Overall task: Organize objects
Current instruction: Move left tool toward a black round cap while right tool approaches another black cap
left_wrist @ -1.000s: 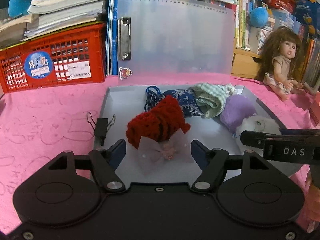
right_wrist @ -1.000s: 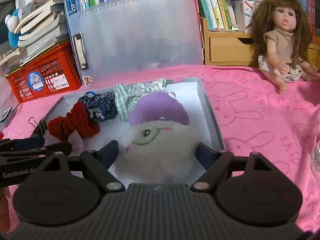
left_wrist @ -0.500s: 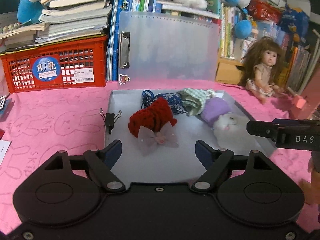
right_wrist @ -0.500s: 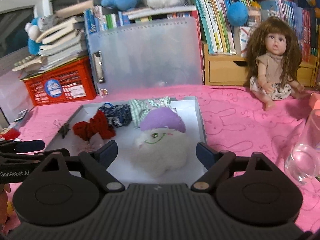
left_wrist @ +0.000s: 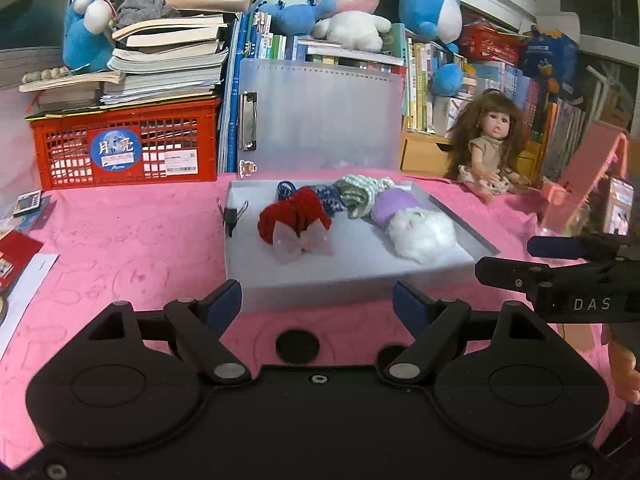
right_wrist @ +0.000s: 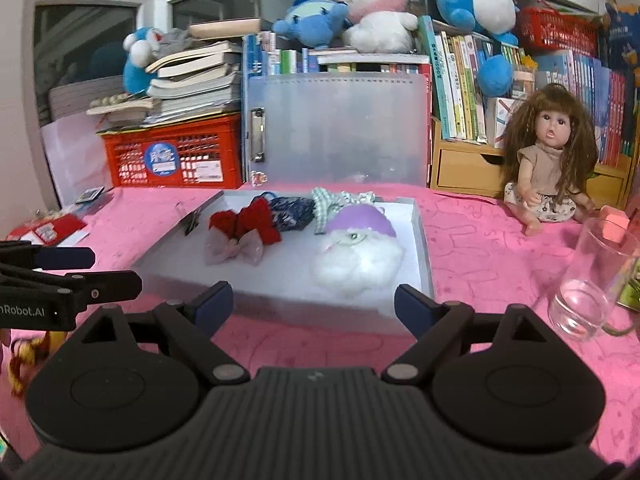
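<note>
1. Tray of the task lies flat on the pink cloth in front of both my grippers, its clear lid standing upright behind its far edge.
2. Inside the tray, seen from the left wrist: a red knitted piece with a pale gauze bow at the near left; a dark blue patterned cloth and a green checked cloth along the far side; a white fluffy toy with a purple cap at the right.
3. A black binder clip sits on the tray's left rim.
4. Left gripper: released, nothing between the fingers. Its jaws have just been opening wider. The fingertips stand over bare cloth at the tray's near wall (not touching it, as far as I can judge).
5. Right gripper: likewise released and empty, jaws just opened a little further, tips before the tray's near wall, with the white toy beyond them inside.
6. Each gripper shows in the other's view, side by side and apart.
7. To the right of the tray, well apart, an empty drinking glass stands upright; a doll sits further back against the shelves.
8. A red crate carrying stacked books stands behind the cloth at the left.
</note>
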A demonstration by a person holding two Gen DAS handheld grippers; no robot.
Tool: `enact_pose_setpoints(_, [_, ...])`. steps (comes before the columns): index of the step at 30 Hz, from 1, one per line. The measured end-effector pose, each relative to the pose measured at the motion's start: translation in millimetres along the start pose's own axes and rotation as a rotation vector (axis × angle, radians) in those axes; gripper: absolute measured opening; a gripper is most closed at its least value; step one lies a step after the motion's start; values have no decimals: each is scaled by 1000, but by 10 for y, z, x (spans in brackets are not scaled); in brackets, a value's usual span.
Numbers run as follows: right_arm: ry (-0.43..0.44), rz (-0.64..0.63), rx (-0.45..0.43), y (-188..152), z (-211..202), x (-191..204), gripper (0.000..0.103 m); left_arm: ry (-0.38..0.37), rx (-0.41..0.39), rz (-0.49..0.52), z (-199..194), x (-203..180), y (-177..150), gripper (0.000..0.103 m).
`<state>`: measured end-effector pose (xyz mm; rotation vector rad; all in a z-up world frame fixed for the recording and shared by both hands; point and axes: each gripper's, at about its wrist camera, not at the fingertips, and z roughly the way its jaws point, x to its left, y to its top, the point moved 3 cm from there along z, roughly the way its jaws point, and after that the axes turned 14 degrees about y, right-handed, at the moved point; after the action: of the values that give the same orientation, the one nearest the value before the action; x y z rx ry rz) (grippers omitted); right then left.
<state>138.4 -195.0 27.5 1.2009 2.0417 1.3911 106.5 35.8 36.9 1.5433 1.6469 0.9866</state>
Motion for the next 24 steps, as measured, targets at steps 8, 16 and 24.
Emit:
enact_pose_setpoints(8, [-4, -67, -29, -318, -240, 267, 94, 4, -26, -18, -330, 47, -339, 82])
enact_pose_setpoints(16, [-10, -86, -36, -613, -384, 449, 94, 30, -45, -6, -540, 72, -594, 82])
enact_pose_setpoints(24, [-50, -57, -37, -828, -479, 493, 94, 91, -60, 14, -673, 80, -835, 82])
